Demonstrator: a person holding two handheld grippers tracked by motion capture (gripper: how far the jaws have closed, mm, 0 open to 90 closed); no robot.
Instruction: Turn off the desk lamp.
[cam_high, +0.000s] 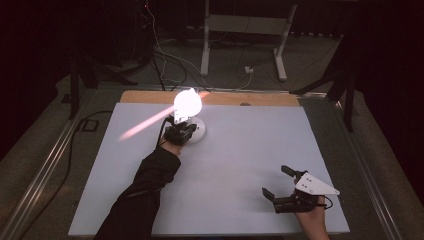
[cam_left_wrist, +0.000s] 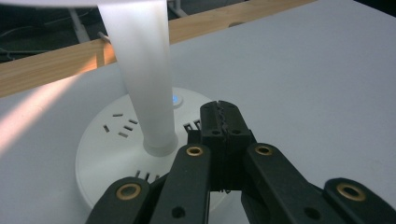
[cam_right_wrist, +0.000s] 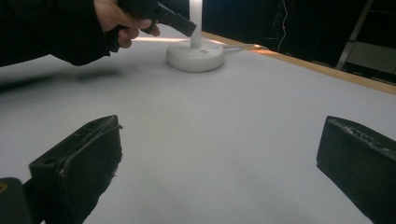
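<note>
From above, the lit lamp (cam_high: 189, 107) stands near the table's (cam_high: 240, 145) far edge, toward its left, and the left gripper (cam_high: 181, 131) sits at its round base. Near the front right corner the right gripper (cam_high: 278, 181) rests, jaws spread.

Left gripper view — jaws pressed together, empty, over the base (cam_left_wrist: 107, 144) beside the white stem (cam_left_wrist: 144, 88).

Right gripper view — jaws wide apart, the lamp (cam_right_wrist: 195, 51) well off.
</note>
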